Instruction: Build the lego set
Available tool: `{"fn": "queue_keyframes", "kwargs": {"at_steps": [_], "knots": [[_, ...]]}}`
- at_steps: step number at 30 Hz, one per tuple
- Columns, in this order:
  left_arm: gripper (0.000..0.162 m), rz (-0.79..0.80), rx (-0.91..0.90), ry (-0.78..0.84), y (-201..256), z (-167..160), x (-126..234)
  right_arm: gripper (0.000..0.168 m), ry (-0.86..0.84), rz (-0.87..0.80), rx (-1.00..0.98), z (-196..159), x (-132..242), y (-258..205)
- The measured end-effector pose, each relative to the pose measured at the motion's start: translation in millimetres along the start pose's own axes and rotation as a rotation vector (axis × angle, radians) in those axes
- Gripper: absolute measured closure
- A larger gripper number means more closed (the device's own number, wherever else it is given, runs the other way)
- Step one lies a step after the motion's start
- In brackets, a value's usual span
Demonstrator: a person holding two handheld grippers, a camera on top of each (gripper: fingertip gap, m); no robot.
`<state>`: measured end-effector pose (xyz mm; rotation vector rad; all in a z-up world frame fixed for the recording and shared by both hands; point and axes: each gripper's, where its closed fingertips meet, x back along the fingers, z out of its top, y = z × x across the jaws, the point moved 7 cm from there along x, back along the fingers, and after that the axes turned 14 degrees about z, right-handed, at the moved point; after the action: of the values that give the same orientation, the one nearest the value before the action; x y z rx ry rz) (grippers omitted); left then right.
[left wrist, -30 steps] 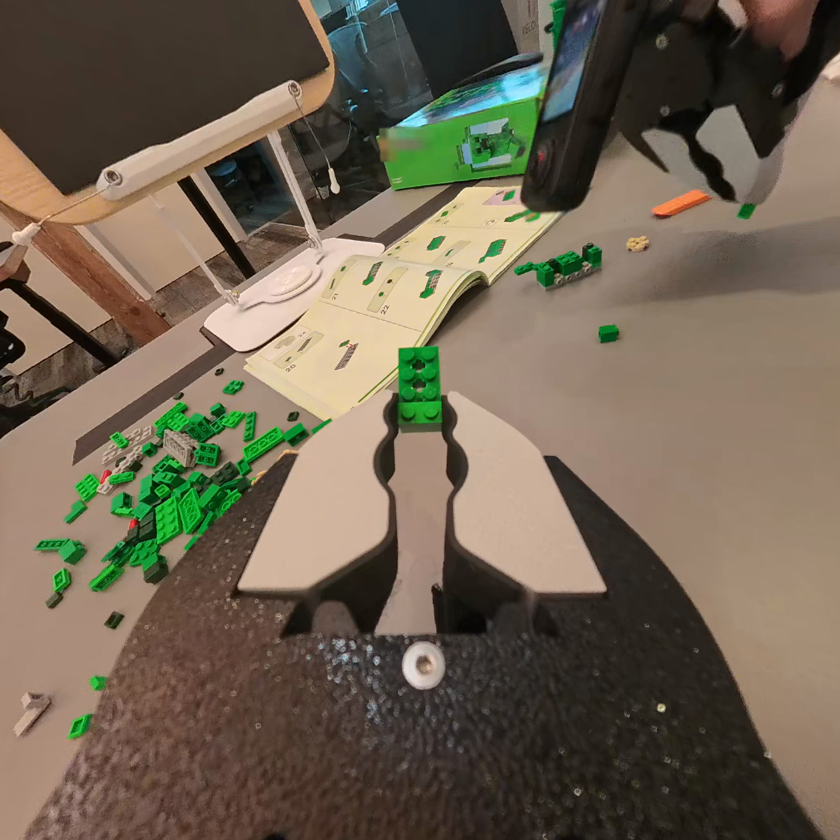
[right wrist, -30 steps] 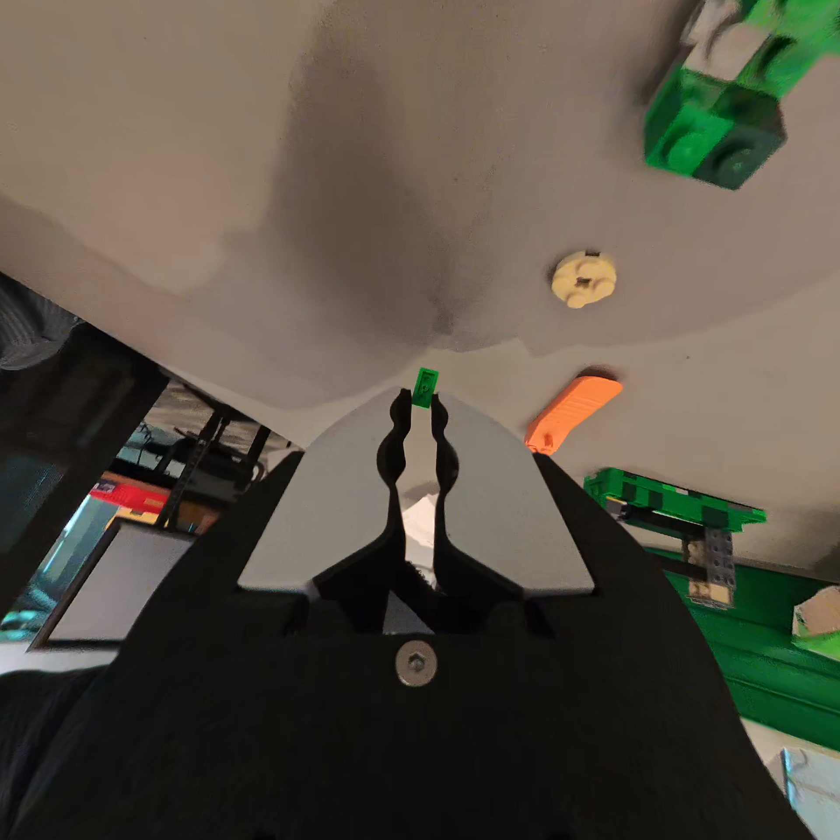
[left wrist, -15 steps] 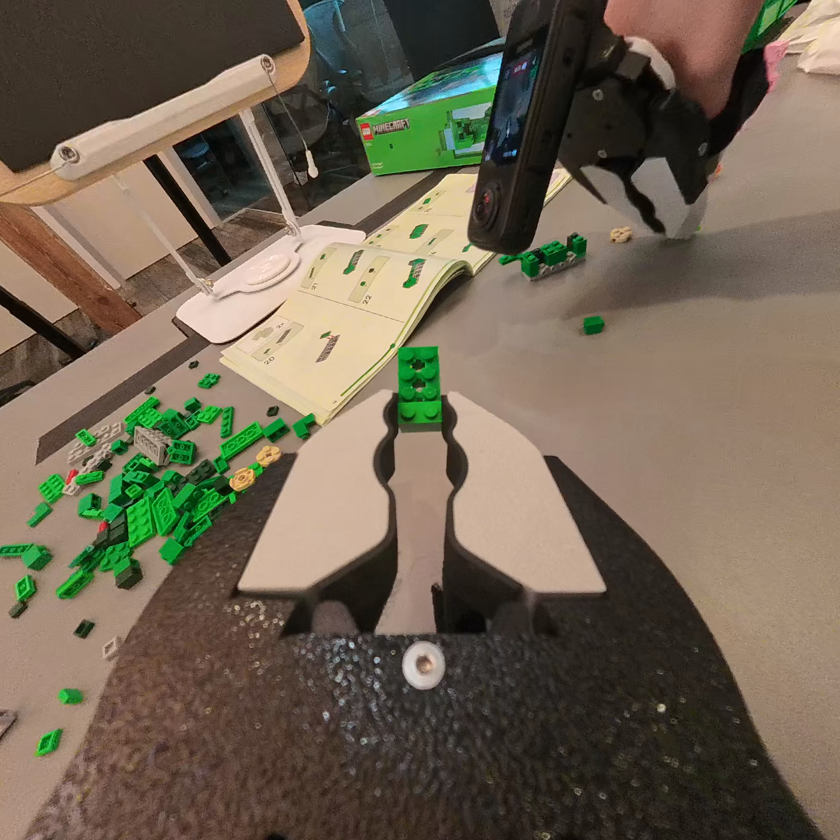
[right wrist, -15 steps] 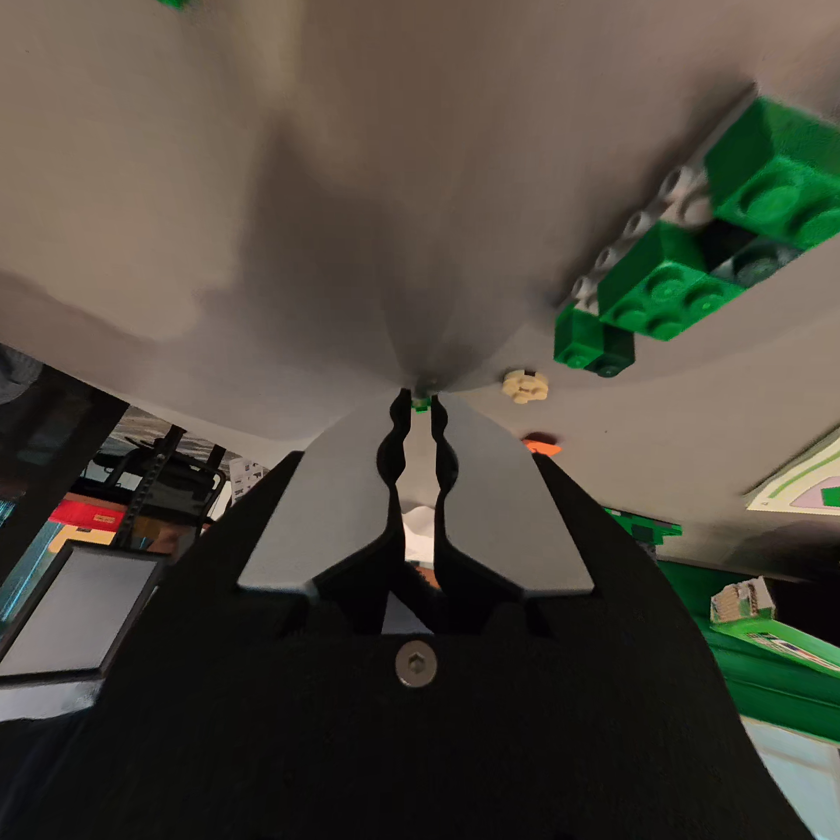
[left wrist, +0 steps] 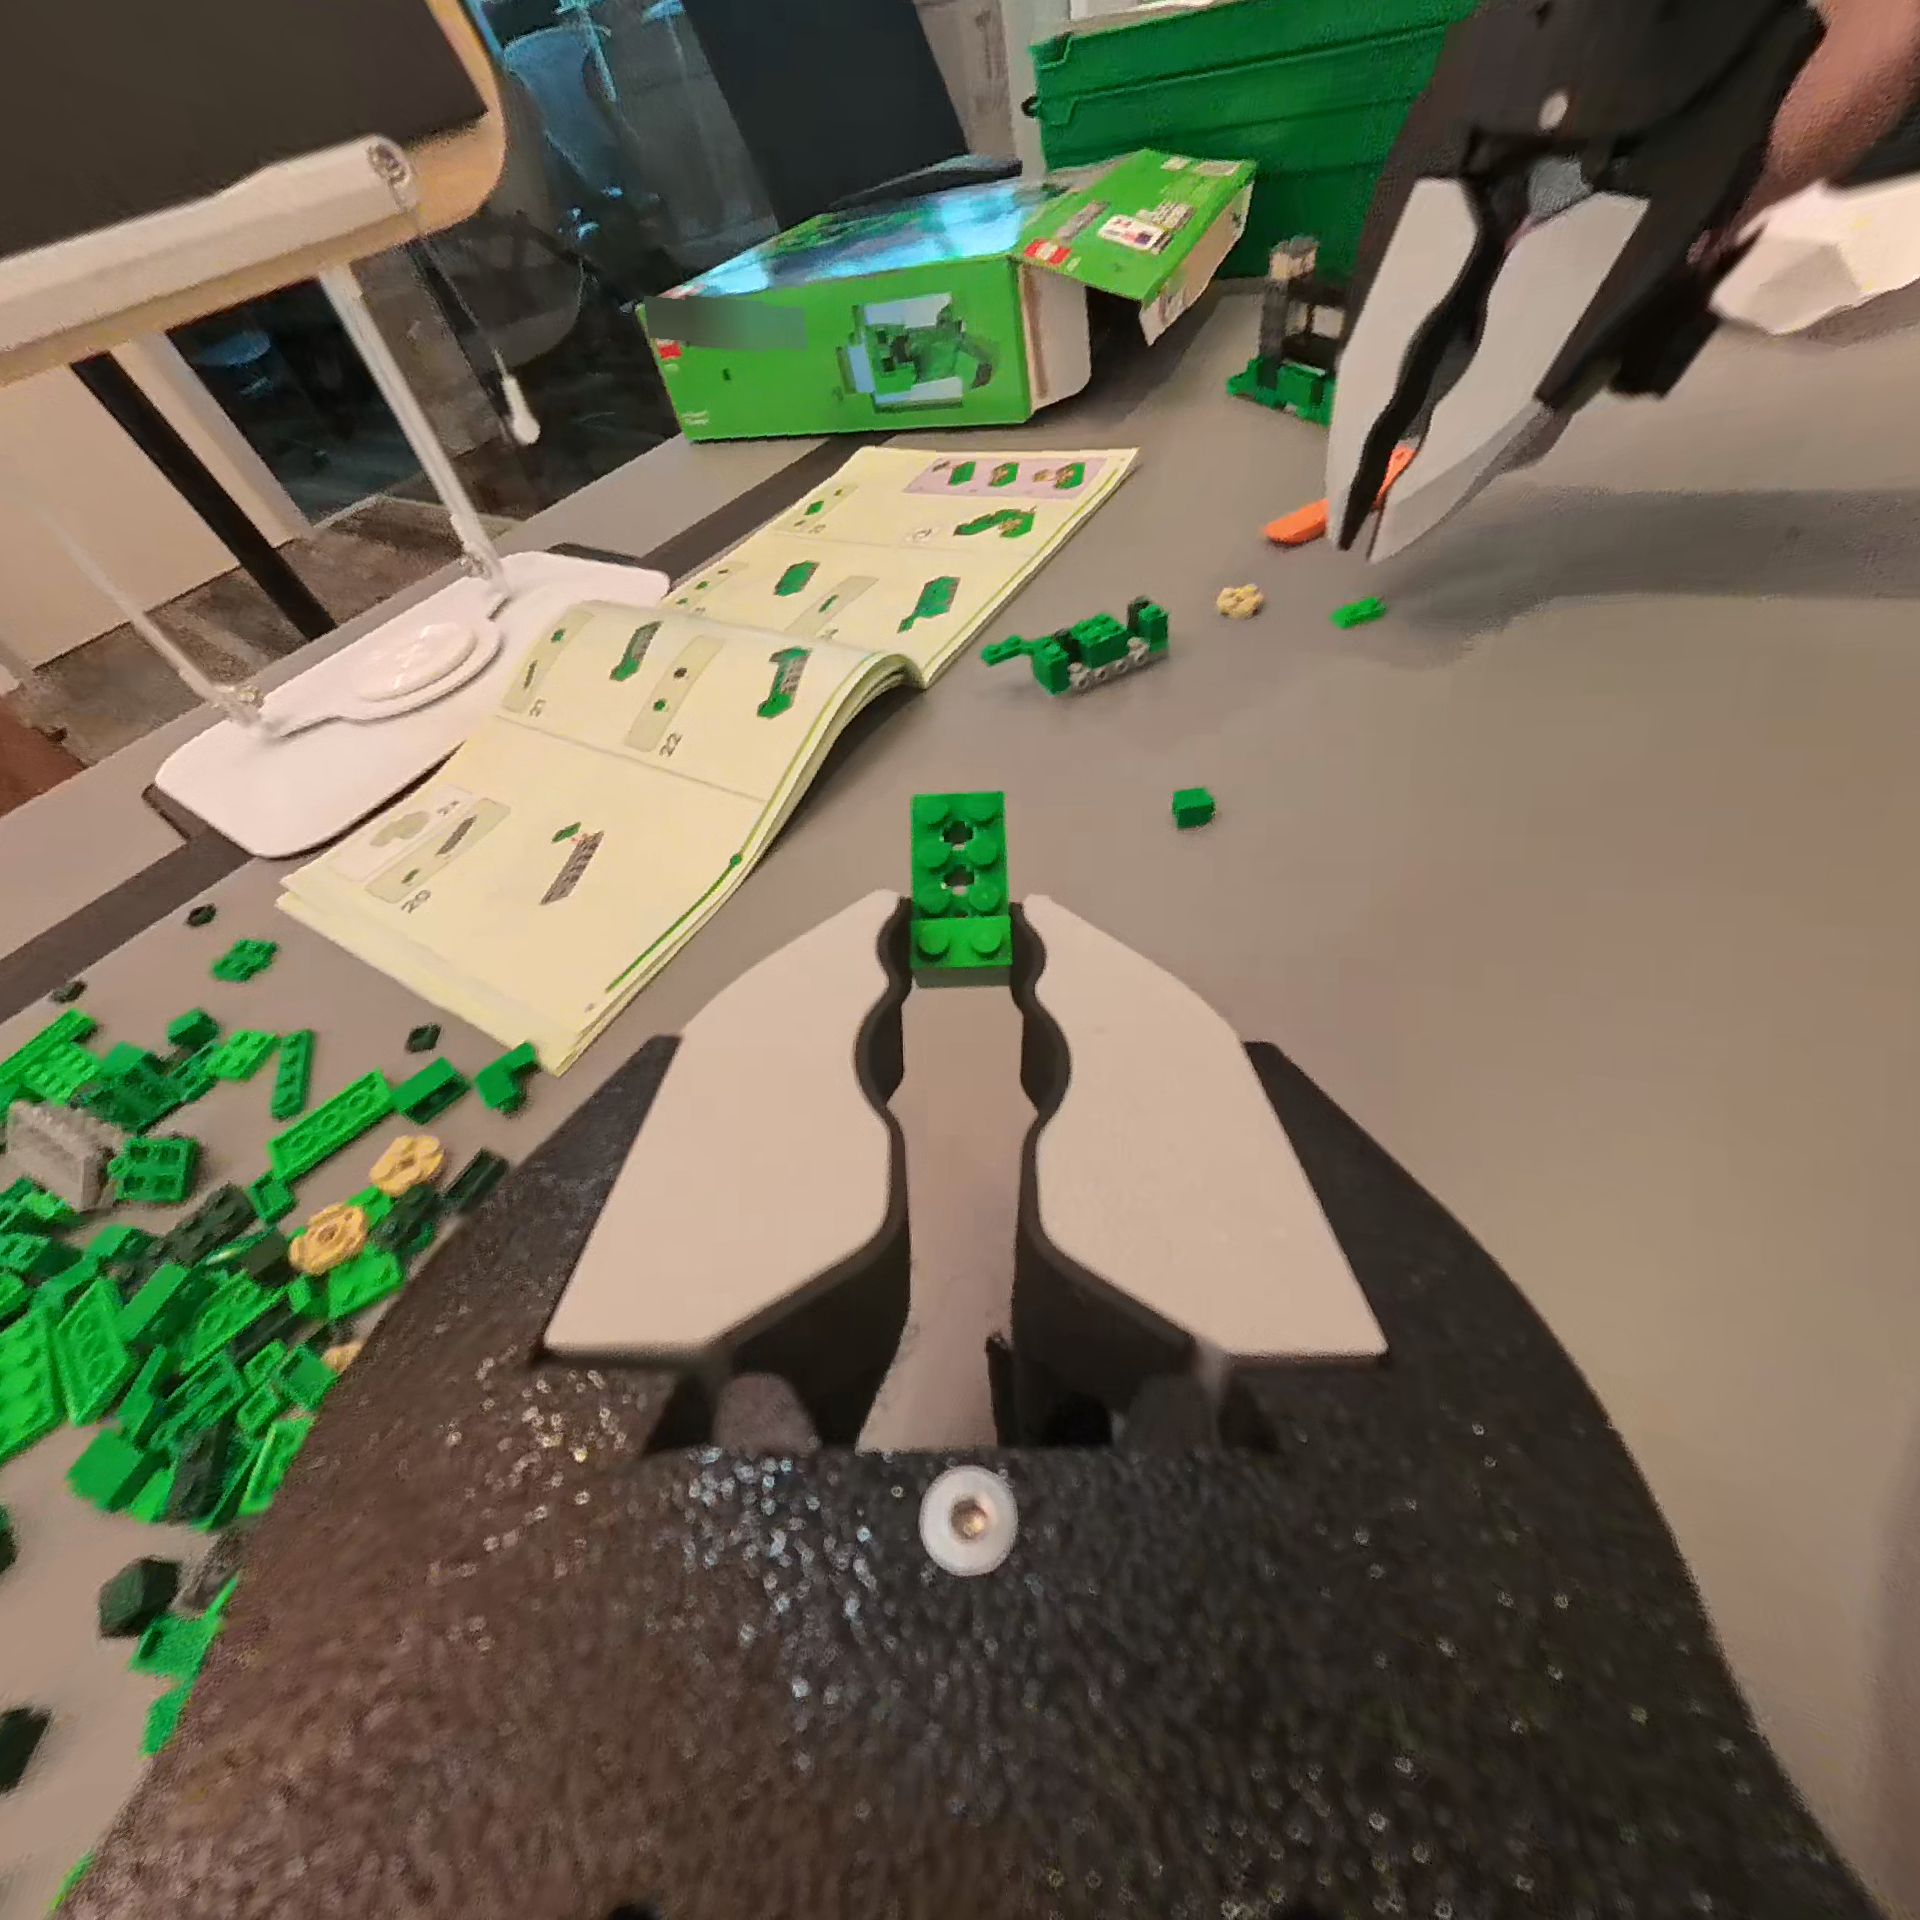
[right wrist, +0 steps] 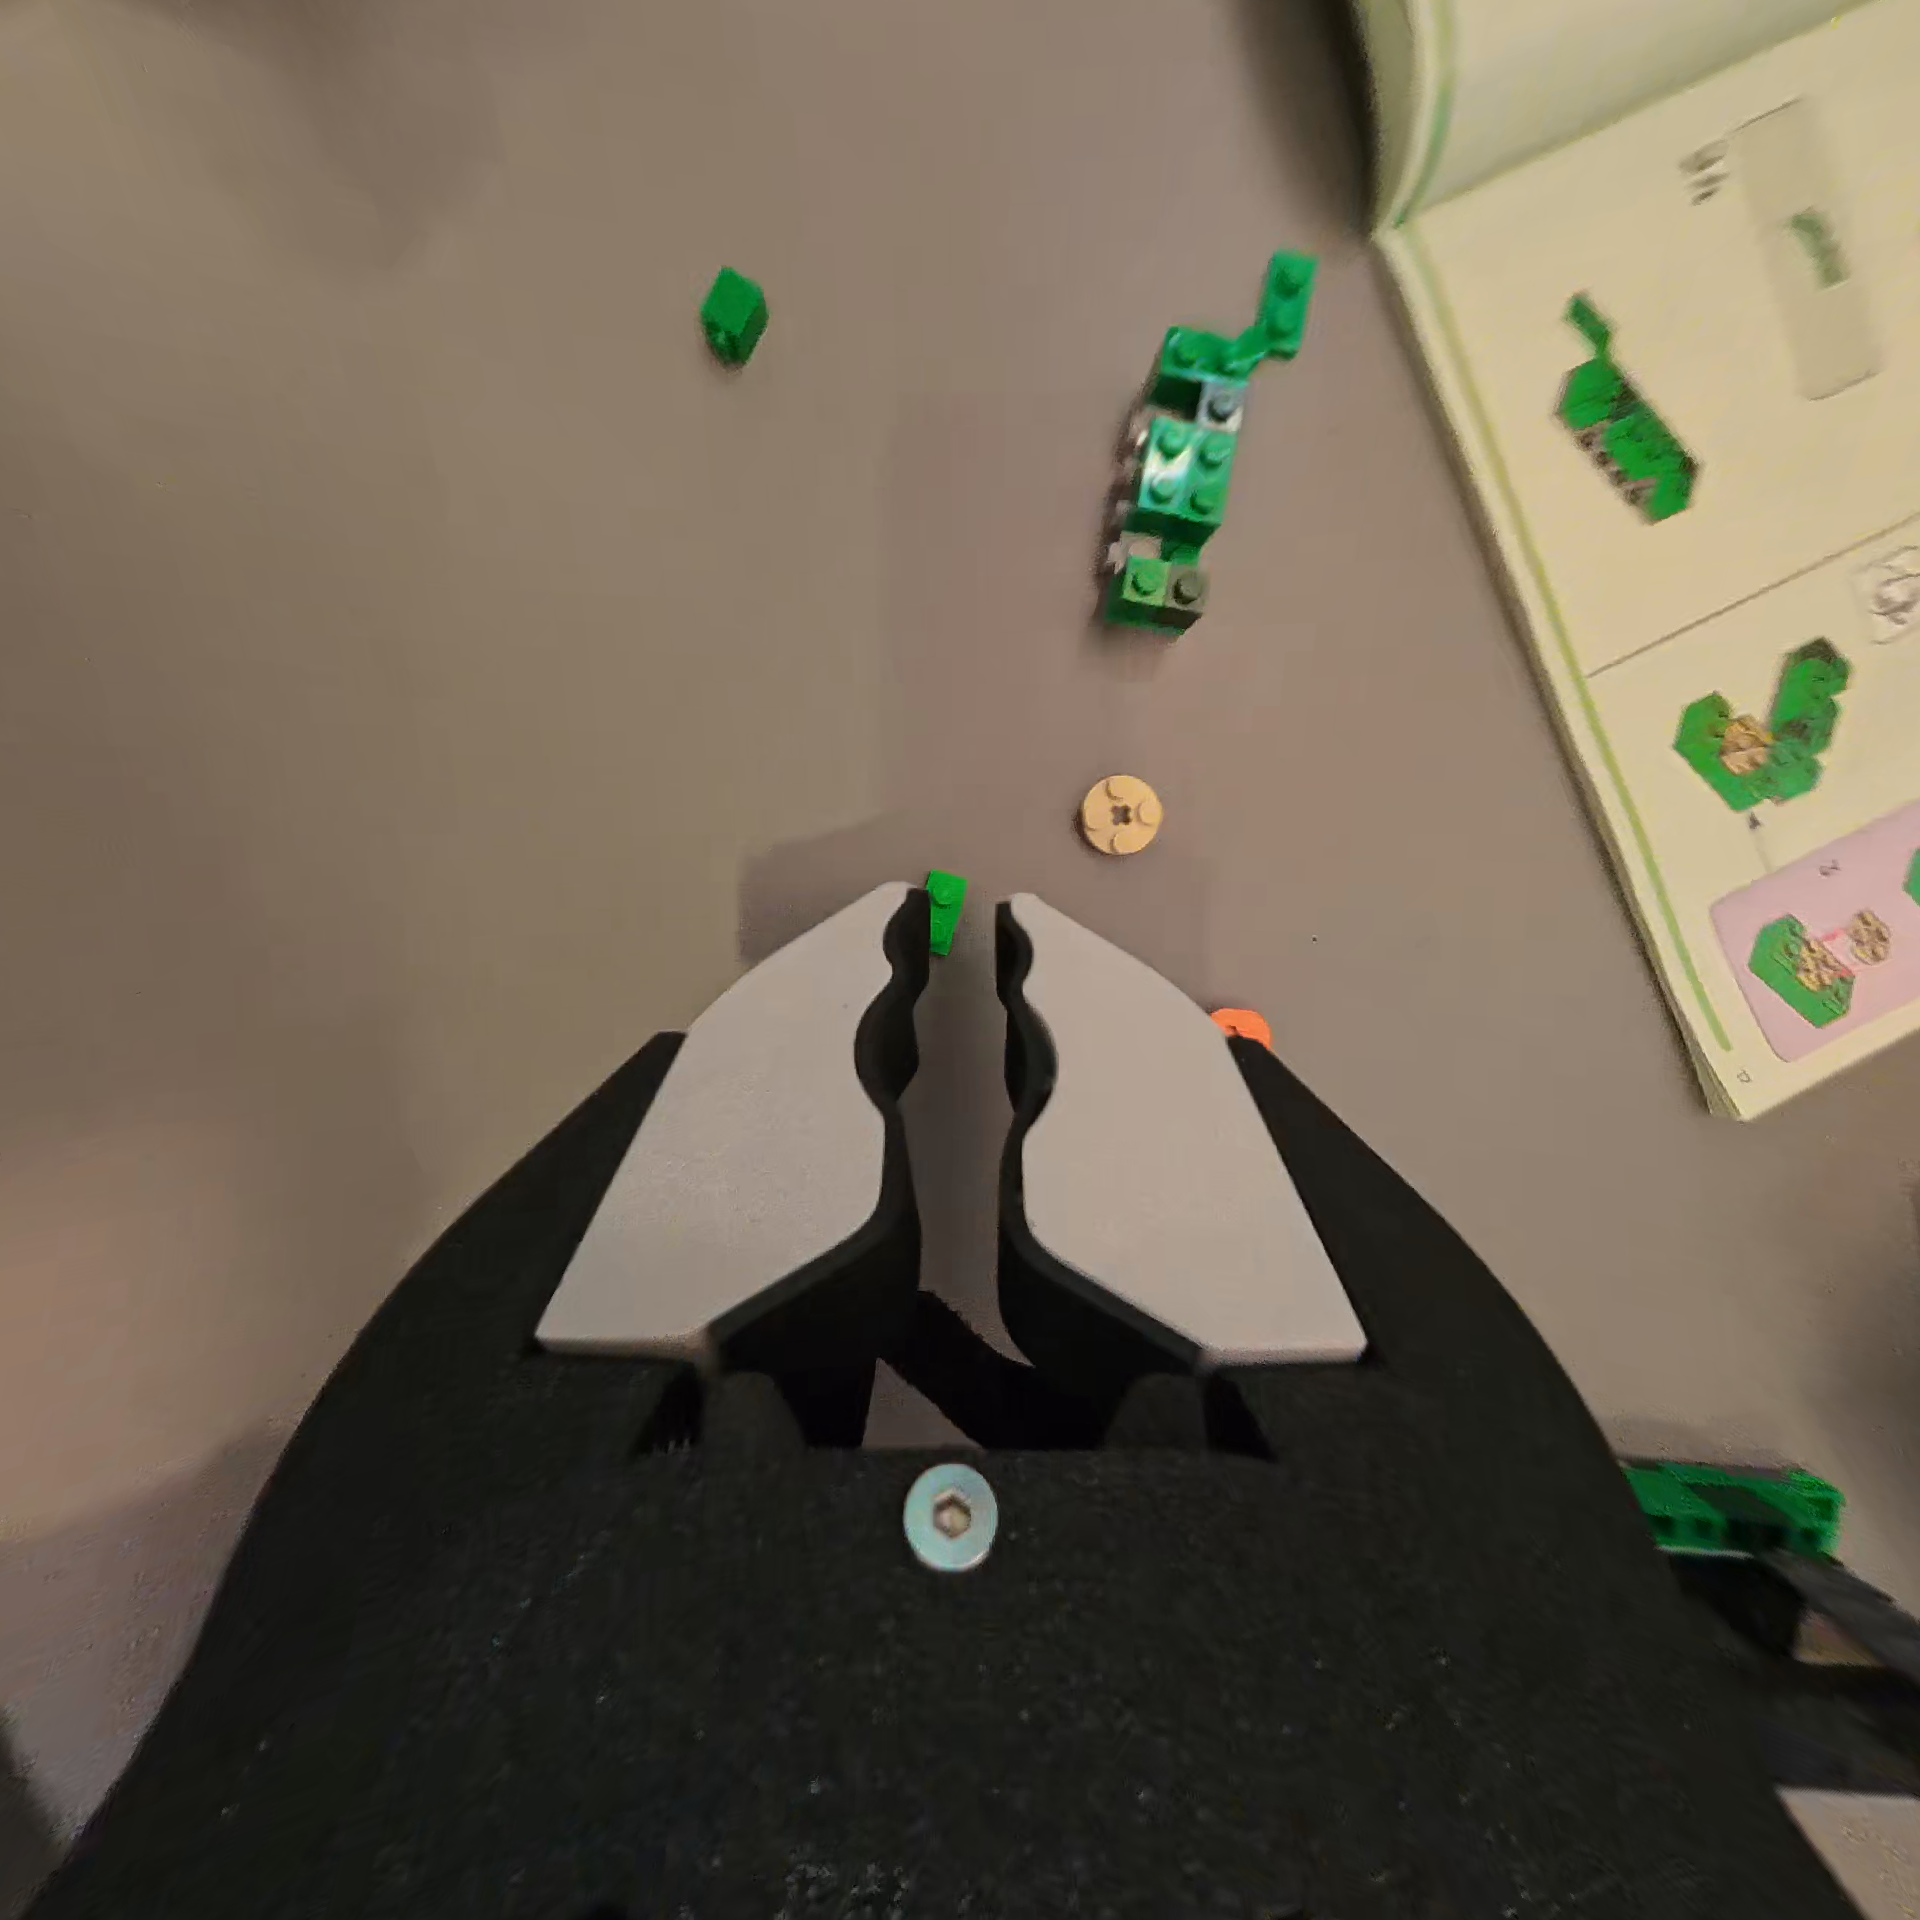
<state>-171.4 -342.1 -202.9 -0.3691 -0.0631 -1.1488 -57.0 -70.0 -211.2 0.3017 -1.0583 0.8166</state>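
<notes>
My left gripper (left wrist: pixel 961 925) is shut on a small stack of green bricks (left wrist: pixel 958 883) and holds it above the grey table. My right gripper (right wrist: pixel 963 902) is slightly open and points down at the table; it also shows in the left wrist view (left wrist: pixel 1363 545) at the far right. A tiny green plate (right wrist: pixel 945 912) lies on the table by its left fingertip, free of the jaws, and also shows in the left wrist view (left wrist: pixel 1358 612). A partial green and grey build (right wrist: pixel 1184 468) lies beyond it, also in the left wrist view (left wrist: pixel 1091 649).
A tan round plate (right wrist: pixel 1120 817), a small green brick (right wrist: pixel 734 315) and an orange separator (left wrist: pixel 1299 523) lie nearby. The open instruction booklet (left wrist: pixel 665 748), the green box (left wrist: pixel 883 332), a white lamp base (left wrist: pixel 384 675) and a pile of loose bricks (left wrist: pixel 156 1247) are on the left. About 4 cm separates my right fingertips from the tan round plate (right wrist: pixel 1120 817). My left wrist view (left wrist: pixel 1237 601) looks at it from another angle.
My right gripper swung from a low upward-tilted pose to point down at the table, opened slightly and let go of the tiny green plate. My left gripper still holds its stack.
</notes>
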Motion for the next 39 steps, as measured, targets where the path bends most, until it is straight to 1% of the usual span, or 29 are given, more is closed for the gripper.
{"fn": "queue_keyframes", "kwargs": {"at_steps": [2, 7, 9, 11, 13, 15, 18, 21, 23, 26, 29, 33, 39], "knots": [[0.145, -0.013, 0.001, 0.003, 7, 5, -5, 0.154, 0.088, -0.025, 0.001, -7, -2, -3], [0.145, -0.049, 0.018, 0.001, 26, 14, -22, 0.151, 0.151, 0.006, -0.038, -21, -15, -1], [0.145, -0.059, 0.014, -0.003, 32, 16, -30, 0.152, 0.194, 0.016, -0.046, -22, -16, 1], [0.145, -0.054, 0.003, -0.009, 33, 17, -38, 0.161, 0.213, 0.040, -0.066, -24, -16, 3], [0.145, -0.034, 0.014, -0.016, 30, 17, -47, 0.162, 0.226, 0.040, -0.108, -23, -15, 5], [0.145, -0.007, 0.056, -0.033, 26, 16, -57, 0.162, 0.292, -0.010, -0.117, -8, -11, 6], [0.145, 0.036, 0.115, -0.058, 20, 15, -71, 0.162, 0.489, -0.088, -0.126, 41, -3, -1], [0.145, 0.065, 0.134, -0.108, 18, 14, -81, 0.162, 0.567, -0.184, -0.073, 86, -6, -11], [0.145, 0.095, 0.074, -0.134, 18, 13, -83, 0.162, 0.551, -0.233, -0.050, 107, -15, -16], [0.145, 0.123, -0.033, -0.158, 23, 9, -82, 0.162, 0.486, -0.284, -0.020, 122, -32, -17], [0.145, 0.115, -0.068, -0.163, 27, 7, -81, 0.162, 0.453, -0.301, -0.035, 127, -45, -15], [0.145, 0.113, -0.068, -0.163, 27, 6, -81, 0.162, 0.399, -0.304, -0.047, 129, -55, -16], [0.145, 0.109, -0.076, -0.169, 28, 6, -81, 0.162, 0.359, -0.332, -0.039, 133, -58, -17]]}}
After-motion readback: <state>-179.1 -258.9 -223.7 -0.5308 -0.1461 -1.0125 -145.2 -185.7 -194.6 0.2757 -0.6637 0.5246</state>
